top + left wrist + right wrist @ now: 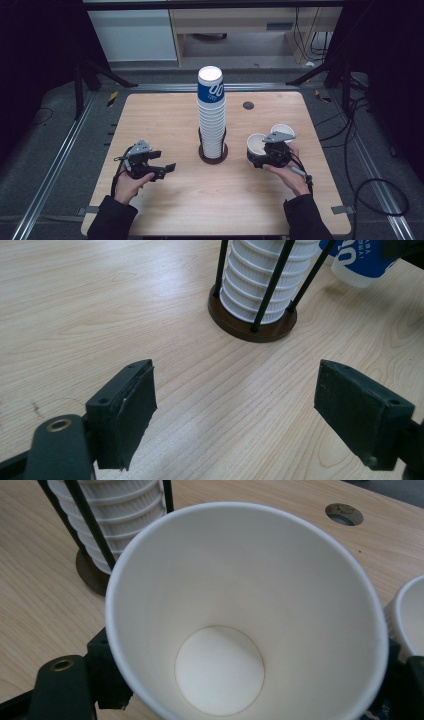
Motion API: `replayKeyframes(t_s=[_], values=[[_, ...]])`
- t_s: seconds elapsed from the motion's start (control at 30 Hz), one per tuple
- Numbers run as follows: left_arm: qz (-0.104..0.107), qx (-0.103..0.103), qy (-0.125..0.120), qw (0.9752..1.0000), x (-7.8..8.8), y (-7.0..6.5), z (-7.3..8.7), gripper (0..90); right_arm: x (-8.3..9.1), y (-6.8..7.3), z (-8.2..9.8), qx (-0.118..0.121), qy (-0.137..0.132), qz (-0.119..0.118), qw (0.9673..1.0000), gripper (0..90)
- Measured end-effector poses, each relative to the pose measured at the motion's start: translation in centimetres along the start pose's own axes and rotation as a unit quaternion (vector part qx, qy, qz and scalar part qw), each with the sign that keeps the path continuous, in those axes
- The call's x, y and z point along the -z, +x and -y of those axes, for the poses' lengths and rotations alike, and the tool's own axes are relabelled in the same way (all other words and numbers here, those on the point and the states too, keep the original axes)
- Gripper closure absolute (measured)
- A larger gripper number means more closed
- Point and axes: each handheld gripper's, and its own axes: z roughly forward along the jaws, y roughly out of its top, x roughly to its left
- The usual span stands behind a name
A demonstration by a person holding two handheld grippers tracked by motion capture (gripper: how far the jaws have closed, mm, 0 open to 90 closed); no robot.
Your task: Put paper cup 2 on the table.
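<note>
A tall stack of white paper cups (211, 115), the top one with a blue print, stands in a dark wire holder (252, 325) at the middle of the table. My right gripper (267, 156) is shut on a single white paper cup (245, 610), held upright and empty just right of the stack; one black pad (107, 680) presses on its side. A second white cup (283, 131) stands on the table just behind it. My left gripper (235, 405) is open left of the stack, low over bare wood, with nothing between its jaws.
The wooden table (165, 115) has a round dark grommet hole (248, 105) behind and right of the stack. Cables trail over the floor at the right. Metal rails run along both sides of the table.
</note>
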Motion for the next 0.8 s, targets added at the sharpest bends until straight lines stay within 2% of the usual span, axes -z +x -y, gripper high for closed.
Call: replayKeyframes(t_s=[0.33,0.63,0.8], values=[[-0.003,0.000,0.002,1.0000,0.0,0.1,0.0,16.3,-1.8,-0.7,0.5,0.001,0.021,0.011,0.9997,20.1],[-0.004,0.000,0.005,1.0000,-0.1,0.2,0.1,16.3,-2.5,-1.0,0.9,0.002,0.038,0.012,0.9992,19.7],[-0.004,-0.001,0.008,1.0000,-0.1,0.2,0.2,16.3,-2.5,-1.0,1.0,0.000,0.039,0.012,0.9992,19.0]])
